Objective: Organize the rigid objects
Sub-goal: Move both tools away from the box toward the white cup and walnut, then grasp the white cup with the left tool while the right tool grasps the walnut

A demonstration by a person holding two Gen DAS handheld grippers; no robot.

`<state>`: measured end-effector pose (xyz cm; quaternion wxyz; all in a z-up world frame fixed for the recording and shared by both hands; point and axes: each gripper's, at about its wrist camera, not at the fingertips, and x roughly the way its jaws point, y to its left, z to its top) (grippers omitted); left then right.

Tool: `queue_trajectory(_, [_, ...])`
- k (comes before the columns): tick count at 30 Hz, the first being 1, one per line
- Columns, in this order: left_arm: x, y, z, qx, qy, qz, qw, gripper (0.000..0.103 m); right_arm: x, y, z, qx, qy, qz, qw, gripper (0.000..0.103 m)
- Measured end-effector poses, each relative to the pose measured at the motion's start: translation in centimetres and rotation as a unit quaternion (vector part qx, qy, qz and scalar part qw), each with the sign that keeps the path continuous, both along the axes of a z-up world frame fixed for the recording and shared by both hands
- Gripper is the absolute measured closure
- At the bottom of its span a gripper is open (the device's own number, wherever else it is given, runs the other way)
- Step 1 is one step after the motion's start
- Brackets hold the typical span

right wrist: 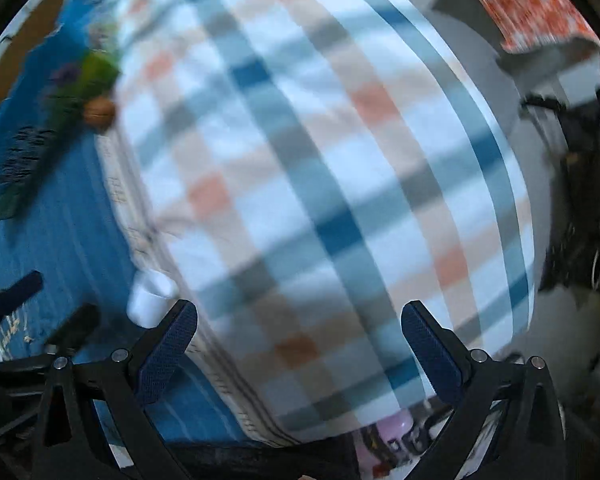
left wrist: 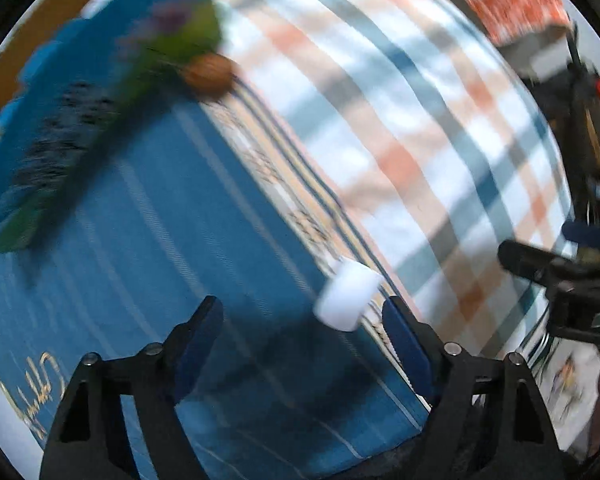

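Note:
The views are blurred by motion. A small white cylinder (left wrist: 348,300) lies where a blue striped cloth (left wrist: 180,240) meets a checked cloth (left wrist: 400,100). My left gripper (left wrist: 304,320) hangs open above it; the cylinder shows just inside the right fingertip (left wrist: 400,320), untouched. A brown round object (left wrist: 210,76) rests by a green and blue packet (left wrist: 60,140) farther off. My right gripper (right wrist: 300,316) stands open over the checked cloth (right wrist: 300,160) with nothing between its fingers; the white cylinder (right wrist: 152,296) sits left of it, the brown object (right wrist: 98,112) upper left.
An orange patterned box (right wrist: 532,8) stands at the top right. Dark clutter with cables (right wrist: 580,180) lines the right side. The left gripper (right wrist: 40,312) shows at the lower left of the right wrist view, the right gripper (left wrist: 560,276) at the left wrist view's right edge.

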<state>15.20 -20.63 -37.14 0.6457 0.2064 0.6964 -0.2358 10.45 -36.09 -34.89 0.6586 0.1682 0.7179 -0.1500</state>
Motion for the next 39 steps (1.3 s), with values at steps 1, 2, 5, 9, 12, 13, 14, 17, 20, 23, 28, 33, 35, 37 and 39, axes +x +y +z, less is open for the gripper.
queue_trajectory(1, [-0.3,-0.5,-0.6,0.003,0.003,-0.008,1.0,0.026,-0.8,-0.6,-0.5,0.0,0.005,-0.009,1.0,0.0])
queue_trajectory(2, [-0.7,-1.1,-1.3,0.008,0.008,-0.017,0.9998,0.032,-1.5,-1.1,-1.0,0.001,0.009,-0.016,1.0,0.0])
queue_trajectory(5, [-1.6,-2.5,-3.0,0.02,0.024,-0.037,0.9988,0.046,-3.1,-2.3,-1.8,0.001,0.014,-0.034,0.999,0.0])
queue_trajectory(9, [-2.1,-3.7,-4.4,0.03,0.031,-0.049,0.9978,0.072,-4.6,-3.5,-2.5,0.002,0.017,-0.047,0.999,0.0])
queue_trajectory(12, [-2.1,-4.2,-4.6,0.028,0.019,-0.049,0.9982,0.074,-5.1,-3.8,-2.6,0.003,0.017,-0.048,0.999,0.0])
queue_trajectory(13, [-2.3,-4.2,-4.6,0.026,0.019,-0.046,0.9984,0.074,-5.0,-3.9,-2.5,0.003,0.016,-0.048,0.999,0.0])
queue_trajectory(14, [-2.0,-4.2,-4.5,0.022,0.019,-0.038,0.9989,0.074,-5.0,-3.9,-2.3,0.003,0.014,-0.047,0.999,0.0])
queue_trajectory(17, [-1.2,-3.3,-4.0,0.013,0.013,-0.012,0.9998,0.074,-4.4,-4.3,-2.0,0.002,0.01,-0.041,0.999,0.0])
queue_trajectory(20, [0.0,-1.7,-2.9,0.003,0.003,0.025,0.9997,0.074,-3.2,-3.6,-1.4,0.003,0.004,-0.031,1.0,0.0])
queue_trajectory(23, [1.8,1.3,-1.5,-0.008,-0.01,0.083,0.9965,0.074,-1.9,-2.7,-0.9,0.004,-0.007,-0.014,1.0,0.0])
queue_trajectory(28, [4.9,6.8,-0.5,-0.013,-0.026,0.178,0.9836,0.074,2.5,0.2,-0.2,0.032,-0.038,0.022,0.999,0.0])
queue_trajectory(33, [8.1,11.3,-1.4,-0.012,-0.031,0.256,0.966,0.074,9.4,4.6,0.1,0.029,-0.099,0.073,0.992,0.004])
queue_trajectory(35, [9.3,12.3,-1.6,-0.012,-0.033,0.273,0.9613,0.074,12.0,6.0,-0.3,0.033,-0.112,0.089,0.989,0.012])
queue_trajectory(37, [10.7,13.8,-1.7,-0.015,-0.034,0.286,0.9575,0.074,14.7,7.5,-0.8,0.032,-0.123,0.109,0.986,0.018])
queue_trajectory(39, [12.1,14.8,-1.7,-0.017,-0.036,0.295,0.9547,0.074,16.9,8.6,-1.4,0.03,-0.127,0.125,0.984,0.024])
